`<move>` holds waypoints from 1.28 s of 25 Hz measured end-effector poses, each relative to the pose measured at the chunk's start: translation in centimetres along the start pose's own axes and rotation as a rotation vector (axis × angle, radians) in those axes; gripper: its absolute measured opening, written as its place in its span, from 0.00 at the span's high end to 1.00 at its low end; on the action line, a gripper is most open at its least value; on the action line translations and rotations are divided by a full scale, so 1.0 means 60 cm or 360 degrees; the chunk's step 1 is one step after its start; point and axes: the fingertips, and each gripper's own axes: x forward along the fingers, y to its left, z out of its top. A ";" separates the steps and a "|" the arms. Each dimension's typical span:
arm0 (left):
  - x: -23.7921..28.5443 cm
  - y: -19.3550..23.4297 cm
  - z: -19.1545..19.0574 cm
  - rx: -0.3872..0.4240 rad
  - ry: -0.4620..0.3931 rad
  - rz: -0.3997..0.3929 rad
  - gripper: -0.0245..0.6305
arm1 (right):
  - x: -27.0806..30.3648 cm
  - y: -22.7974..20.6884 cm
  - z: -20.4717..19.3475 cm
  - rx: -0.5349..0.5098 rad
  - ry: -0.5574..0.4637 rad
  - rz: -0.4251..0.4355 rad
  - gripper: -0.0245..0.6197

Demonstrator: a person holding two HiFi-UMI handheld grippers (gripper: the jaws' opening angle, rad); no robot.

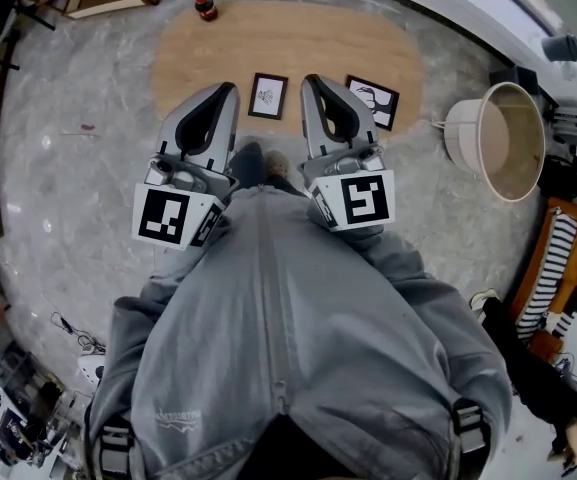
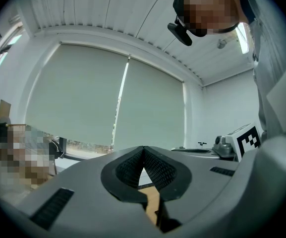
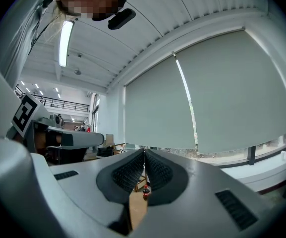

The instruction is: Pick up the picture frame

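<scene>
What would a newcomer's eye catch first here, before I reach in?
The left gripper and right gripper, side by side, both shut and empty, fill the head view's middle. Beyond their tips an oval wooden table bears two black picture frames, one central and one further right, with a red-capped bottle by its far-left edge.

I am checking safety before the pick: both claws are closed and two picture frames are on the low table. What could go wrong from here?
1. The left claw and right claw are shut; unless they open in time, they may push a frame instead of gripping it.
2. The middle frame and the tilted frame share the table; the wrong one could be taken.
3. The bottle at the table's far edge may be knocked.
</scene>
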 end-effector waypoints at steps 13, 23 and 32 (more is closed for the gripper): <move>0.092 0.054 -0.002 -0.0030 0.0071 -0.0211 0.93 | 0.064 -0.054 0.001 0.0011 0.0024 -0.0218 0.91; 0.173 0.128 -0.013 -0.0069 0.0124 -0.0432 0.93 | 0.142 -0.088 -0.013 0.0002 0.0114 -0.0432 0.91; 0.211 0.173 -0.064 -0.0111 0.0214 -0.0555 0.94 | 0.183 -0.102 -0.055 0.0027 0.0188 -0.0558 0.91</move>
